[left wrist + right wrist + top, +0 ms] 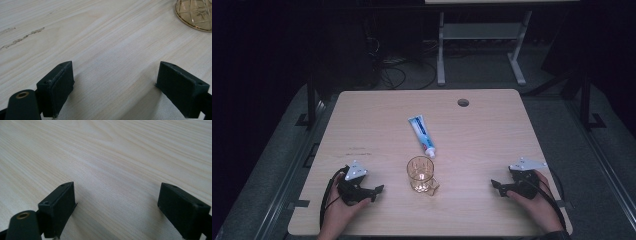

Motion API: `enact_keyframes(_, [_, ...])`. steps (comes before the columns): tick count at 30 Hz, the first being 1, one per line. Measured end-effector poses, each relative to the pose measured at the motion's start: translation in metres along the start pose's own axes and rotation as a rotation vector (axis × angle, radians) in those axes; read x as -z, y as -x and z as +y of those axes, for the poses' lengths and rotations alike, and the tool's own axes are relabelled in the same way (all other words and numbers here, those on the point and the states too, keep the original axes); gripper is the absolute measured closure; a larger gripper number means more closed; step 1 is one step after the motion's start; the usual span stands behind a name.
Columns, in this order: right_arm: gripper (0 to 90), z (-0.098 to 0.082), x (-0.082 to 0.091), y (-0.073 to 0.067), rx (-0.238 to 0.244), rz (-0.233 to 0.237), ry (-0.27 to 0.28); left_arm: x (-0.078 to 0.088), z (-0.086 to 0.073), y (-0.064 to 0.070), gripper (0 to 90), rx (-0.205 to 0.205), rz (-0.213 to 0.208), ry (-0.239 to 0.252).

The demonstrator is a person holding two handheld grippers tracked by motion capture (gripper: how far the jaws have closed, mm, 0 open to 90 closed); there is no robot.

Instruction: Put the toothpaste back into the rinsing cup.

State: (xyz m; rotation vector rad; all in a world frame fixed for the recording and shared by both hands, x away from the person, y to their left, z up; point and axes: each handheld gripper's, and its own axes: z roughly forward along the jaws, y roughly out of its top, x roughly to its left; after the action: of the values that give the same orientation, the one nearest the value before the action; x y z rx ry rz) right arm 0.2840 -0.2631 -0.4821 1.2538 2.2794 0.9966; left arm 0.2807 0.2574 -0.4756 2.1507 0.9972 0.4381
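Both claws sit wide apart with nothing in them: left claw (374, 192), right claw (498, 187). The amber glass (420, 174) stands mid-surface (362, 125), toothpaste tube (421, 134) just behind it, label unreadable. The left claw's view catches the glass's base.

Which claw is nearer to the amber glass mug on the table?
Left. The left claw rests just to the left of the amber glass mug, jaws open toward it. The right claw lies farther off on the mug's right, also open.
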Motion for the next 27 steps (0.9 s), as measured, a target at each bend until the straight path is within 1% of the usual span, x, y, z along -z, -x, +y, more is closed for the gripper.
enact_keyframes(9, [13.9,0.0,0.0,0.0,0.001,0.0,0.0,0.0,0.0,0.0,12.9,0.001,-0.001,-0.001])
enact_keyframes(10, [20.0,0.0,0.001,0.0,0.0,-0.002,-0.004,0.0,0.0,0.0,12.9,0.001,-0.001,-0.001])
enact_keyframes(11, [20.0,0.0,0.001,0.0,0.0,-0.002,-0.004,0.0,0.0,0.0,12.9,0.001,-0.001,-0.001])
enact_keyframes(12, [27.2,0.002,0.004,0.0,-0.001,0.005,-0.011,0.0,0.0,0.0,12.9,0.0,-0.001,-0.001])
enact_keyframes(13, [28.7,0.002,0.004,0.001,-0.009,0.01,-0.011,0.0,0.0,0.0,13.0,0.0,-0.001,-0.001])
enact_keyframes(14, [33.9,0.003,0.005,0.001,-0.018,0.019,-0.009,0.0,0.0,0.0,13.2,0.0,0.0,-0.001])
enact_keyframes(15, [33.9,0.003,0.005,0.001,-0.018,0.019,-0.009,0.0,0.0,0.0,13.2,0.0,0.0,-0.001])
enact_keyframes(16, [38.5,0.004,0.007,0.001,-0.026,0.034,-0.009,0.0,0.0,0.0,13.4,0.002,0.0,0.001])
enact_keyframes(17, [38.5,0.004,0.007,0.001,-0.026,0.034,-0.009,0.0,0.0,0.0,13.6,0.002,0.0,0.001])
enact_keyframes(18, [46.5,0.006,0.009,0.001,-0.035,0.044,-0.007,0.001,0.0,-0.001,13.6,0.003,0.0,0.001])
enact_keyframes(19, [48.1,0.006,0.009,0.001,-0.036,0.053,-0.006,0.001,0.0,-0.001,13.6,0.003,0.0,0.001])
enact_keyframes(20, [52.4,0.007,0.01,0.001,-0.041,0.059,-0.006,0.001,0.0,-0.001,13.6,0.004,0.0,0.001])
enact_keyframes(21, [52.4,0.007,0.01,0.001,-0.041,0.059,-0.006,0.001,0.0,-0.001,14.2,0.004,0.0,0.001])
enact_keyframes(22, [59.0,0.008,0.012,0.001,-0.053,0.07,-0.002,0.001,-0.001,-0.002,14.5,0.012,0.014,0.002])
enact_keyframes(23, [59.0,0.008,0.012,0.001,-0.053,0.07,-0.002,0.001,-0.001,-0.002,14.5,0.012,0.014,0.002])
enact_keyframes(24, [68.3,0.009,0.014,0.002,-0.066,0.087,-0.003,0.001,-0.001,-0.002,14.5,0.014,0.017,0.002])
enact_keyframes(25, [68.3,0.009,0.014,0.002,-0.066,0.087,-0.003,0.001,-0.001,-0.002,14.5,0.014,0.017,0.002])
enact_keyframes(26, [75.8,0.011,0.015,0.003,-0.067,0.102,-0.005,0.001,-0.001,-0.002,14.4,0.014,0.017,0.002])
enact_keyframes(27, [75.8,0.011,0.015,0.003,-0.067,0.102,-0.005,0.001,-0.001,-0.002,14.5,0.014,0.017,0.002])
